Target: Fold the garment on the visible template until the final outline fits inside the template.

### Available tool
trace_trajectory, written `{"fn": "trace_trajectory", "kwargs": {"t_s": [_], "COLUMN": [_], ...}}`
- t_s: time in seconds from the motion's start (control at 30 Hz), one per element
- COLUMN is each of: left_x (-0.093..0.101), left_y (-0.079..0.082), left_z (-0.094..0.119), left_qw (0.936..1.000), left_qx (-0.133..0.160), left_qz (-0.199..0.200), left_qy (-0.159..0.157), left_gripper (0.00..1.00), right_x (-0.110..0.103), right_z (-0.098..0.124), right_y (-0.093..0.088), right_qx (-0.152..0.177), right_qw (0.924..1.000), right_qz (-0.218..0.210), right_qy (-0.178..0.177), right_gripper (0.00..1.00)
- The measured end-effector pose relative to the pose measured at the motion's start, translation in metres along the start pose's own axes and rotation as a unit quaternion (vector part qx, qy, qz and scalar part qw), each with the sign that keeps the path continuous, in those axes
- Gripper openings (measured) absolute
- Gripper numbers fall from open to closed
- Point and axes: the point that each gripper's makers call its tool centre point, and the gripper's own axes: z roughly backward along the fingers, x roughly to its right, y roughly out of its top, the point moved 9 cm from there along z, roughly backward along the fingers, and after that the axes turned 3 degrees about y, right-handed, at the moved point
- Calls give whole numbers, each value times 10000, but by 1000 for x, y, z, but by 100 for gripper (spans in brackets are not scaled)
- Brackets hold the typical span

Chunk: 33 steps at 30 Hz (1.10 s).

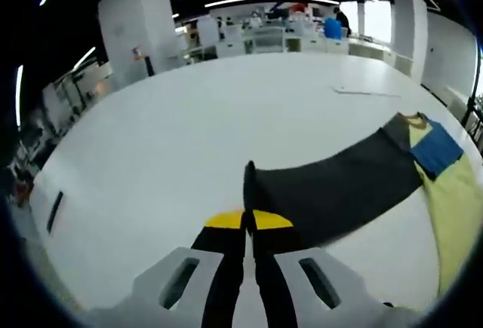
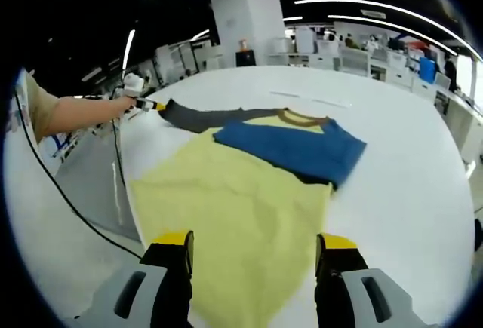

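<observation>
L gripper (image 1: 247, 222): jaws closed tight, pinching dark sleeve (image 1: 332, 188), seen far left in right gripper view (image 2: 136, 100) at end of outstretched bare arm (image 2: 75, 113). R gripper (image 2: 254, 252): jaws spread wide, holding nothing.

The garment (image 2: 249, 192) is pale yellow with a blue panel and a dark grey sleeve (image 1: 339, 188). It lies on a plain white table (image 1: 189, 132). Both grippers' black jaws carry yellow tips.

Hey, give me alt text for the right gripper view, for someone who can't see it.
A yellow garment lies flat on a white table, one blue sleeve folded across it. The right gripper hovers open over its near edge, while the left gripper pinches the dark grey sleeve.
</observation>
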Motion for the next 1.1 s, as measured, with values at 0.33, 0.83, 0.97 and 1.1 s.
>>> {"fn": "trace_trajectory", "kwargs": {"t_s": [0.33, 0.83, 0.97, 1.1], "left_x": [2, 36, 44, 54], "left_y": [9, 27, 32, 36], "left_z": [8, 11, 10, 9], "left_qw": [9998, 9979, 9971, 9962], "left_qx": [110, 144, 140, 152], "left_qz": [124, 9, -110, -123], "left_qy": [-134, -634, -746, -848], "left_gripper": [0, 0, 0, 0], "right_x": [-3, -5, -5, -5], "right_z": [2, 3, 5, 7], "right_y": [0, 0, -2, -4], "right_qx": [30, 27, 26, 40], "right_qw": [10000, 10000, 10000, 10000], "right_qz": [-3, 27, 17, 2], "right_qy": [-30, -15, -24, -35], "right_gripper": [64, 64, 64, 64]}}
